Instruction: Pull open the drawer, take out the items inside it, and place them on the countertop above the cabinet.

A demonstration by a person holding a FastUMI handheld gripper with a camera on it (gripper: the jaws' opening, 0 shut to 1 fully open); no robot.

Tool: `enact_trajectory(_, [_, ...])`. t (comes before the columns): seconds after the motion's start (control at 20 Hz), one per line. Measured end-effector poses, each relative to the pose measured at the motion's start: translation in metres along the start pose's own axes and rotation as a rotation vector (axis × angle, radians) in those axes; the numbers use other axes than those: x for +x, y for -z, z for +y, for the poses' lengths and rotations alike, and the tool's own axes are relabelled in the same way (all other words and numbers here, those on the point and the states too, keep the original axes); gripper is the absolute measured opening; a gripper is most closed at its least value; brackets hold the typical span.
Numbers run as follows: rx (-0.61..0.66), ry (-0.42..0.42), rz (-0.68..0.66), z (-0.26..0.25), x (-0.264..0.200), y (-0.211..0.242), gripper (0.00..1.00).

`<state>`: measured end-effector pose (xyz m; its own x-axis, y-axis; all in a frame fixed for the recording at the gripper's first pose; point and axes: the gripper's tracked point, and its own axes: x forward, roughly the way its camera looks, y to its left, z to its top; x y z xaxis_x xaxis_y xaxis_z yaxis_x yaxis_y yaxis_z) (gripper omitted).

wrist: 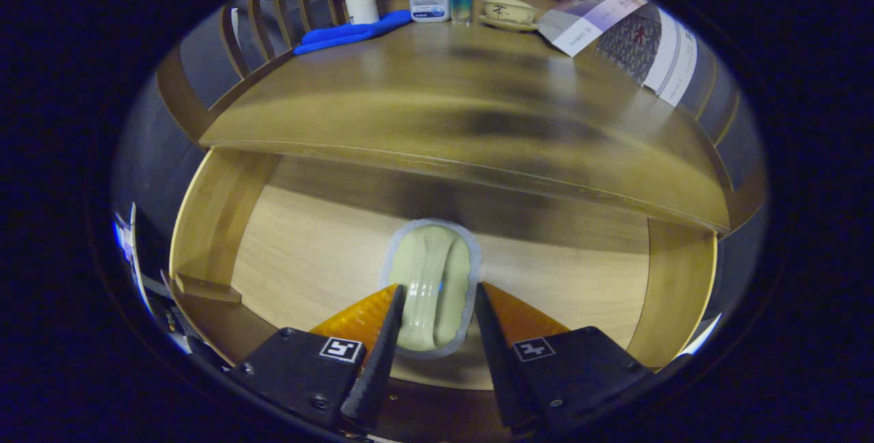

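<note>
Straddling a sealed pale-green packet (431,278) in the open drawer (307,252), the tool (437,299) gapes, gripping nothing.

I see the packet (431,286) in the drawer (307,252), below the tabletop (444,108), between the hand-held gripper (438,296) fingers.

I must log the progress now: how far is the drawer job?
Done: the drawer is pulled open. In hand: the hand-held gripper is open around the pale green packet lying inside, not yet gripping. Left: lift it onto the countertop.
</note>
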<state>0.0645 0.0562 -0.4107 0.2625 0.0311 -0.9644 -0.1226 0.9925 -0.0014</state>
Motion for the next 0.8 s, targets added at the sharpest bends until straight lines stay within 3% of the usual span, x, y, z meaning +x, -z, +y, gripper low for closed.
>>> enact_trajectory(0.35, [0.000, -0.043, -0.012, 0.006, -0.002, -0.001, 0.25])
enact_trajectory(0.45, [0.013, -0.044, -0.022, 0.004, -0.005, -0.003, 0.20])
enact_trajectory(0.8, [0.017, -0.016, -0.092, -0.013, -0.044, -0.020, 0.18])
